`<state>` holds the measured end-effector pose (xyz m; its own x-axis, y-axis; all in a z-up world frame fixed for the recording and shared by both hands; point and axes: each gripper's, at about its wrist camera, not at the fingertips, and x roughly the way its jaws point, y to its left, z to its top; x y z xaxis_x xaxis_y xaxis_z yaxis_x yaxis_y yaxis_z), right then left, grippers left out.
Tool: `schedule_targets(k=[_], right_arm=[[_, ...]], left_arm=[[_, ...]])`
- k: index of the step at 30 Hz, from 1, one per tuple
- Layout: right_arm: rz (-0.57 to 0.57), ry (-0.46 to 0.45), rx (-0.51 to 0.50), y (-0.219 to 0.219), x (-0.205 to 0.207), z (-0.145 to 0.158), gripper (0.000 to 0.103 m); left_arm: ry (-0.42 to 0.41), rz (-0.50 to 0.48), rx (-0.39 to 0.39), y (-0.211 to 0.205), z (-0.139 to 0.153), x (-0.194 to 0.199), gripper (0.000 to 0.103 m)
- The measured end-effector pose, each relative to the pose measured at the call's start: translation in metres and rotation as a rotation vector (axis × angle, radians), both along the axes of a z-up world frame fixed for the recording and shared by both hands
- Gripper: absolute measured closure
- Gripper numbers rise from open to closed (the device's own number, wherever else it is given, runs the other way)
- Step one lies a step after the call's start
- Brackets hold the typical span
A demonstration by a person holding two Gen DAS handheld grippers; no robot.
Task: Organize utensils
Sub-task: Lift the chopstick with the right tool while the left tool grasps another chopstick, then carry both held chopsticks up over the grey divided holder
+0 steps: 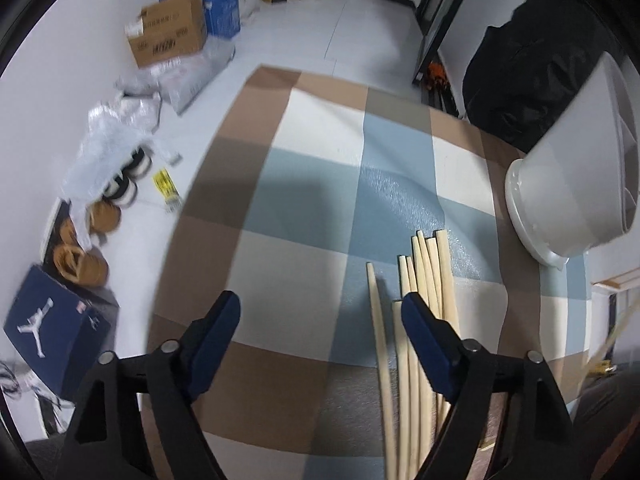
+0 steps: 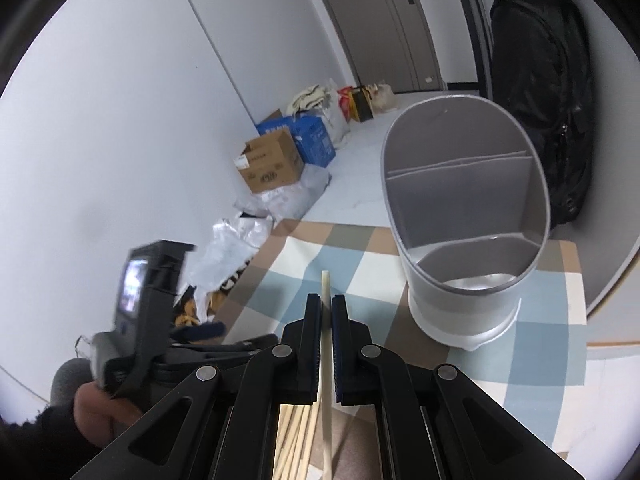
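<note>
Carrying one chopstick toward the holder while the other jaws hang spread over the pile.

The right gripper has its jaws clenched on a single chopstick, aimed at the grey divided utensil holder standing ahead on the checked worktop. The left gripper is released, nothing between its jaws, just over the loose chopsticks. Next, judging by this, comes tipping the stick into a compartment.

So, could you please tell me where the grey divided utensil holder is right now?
The grey divided utensil holder stands upright on the checked mat, right of centre in the right wrist view, ahead of the single wooden chopstick.
</note>
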<state>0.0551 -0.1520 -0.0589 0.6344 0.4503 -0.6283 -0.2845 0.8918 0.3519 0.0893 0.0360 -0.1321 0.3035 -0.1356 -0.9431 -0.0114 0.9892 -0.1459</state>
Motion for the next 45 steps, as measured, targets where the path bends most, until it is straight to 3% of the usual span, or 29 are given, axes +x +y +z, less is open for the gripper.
schedule_targets(k=[4,8,10,12,20,29,34,38,45], right_arm=[[-0.012,-0.028,0.032,-0.012,-0.005,0.008,0.099],[-0.024,-0.049,0.038,-0.019,-0.008,0.011,0.099],[-0.029,-0.051,0.045,-0.024,-0.01,0.011,0.099],[-0.037,-0.054,0.055,-0.029,-0.014,0.013,0.099],[-0.045,-0.077,0.069,-0.036,-0.025,0.018,0.099],[-0.059,-0.112,0.063,-0.039,-0.033,0.023,0.099],[-0.07,-0.134,0.069,-0.039,-0.039,0.032,0.099],[-0.074,-0.16,0.064,-0.038,-0.044,0.04,0.099],[-0.087,-0.2,0.052,-0.037,-0.05,0.051,0.099]], left_arm=[[0.023,0.024,0.005,-0.007,-0.001,0.004,0.042],[0.003,0.006,0.096,-0.021,0.0,0.005,0.06],[-0.014,-0.014,0.148,-0.028,0.0,0.003,0.08],[-0.024,-0.029,0.122,-0.029,0.0,0.002,0.1],[-0.043,0.037,0.036,-0.014,0.003,0.003,0.103],[-0.159,0.099,-0.071,-0.003,0.03,-0.002,0.103],[-0.289,0.126,-0.123,0.004,0.061,-0.014,0.103],[-0.403,0.094,-0.131,0.001,0.088,-0.022,0.103],[-0.467,0.041,-0.131,0.003,0.105,-0.028,0.103]])
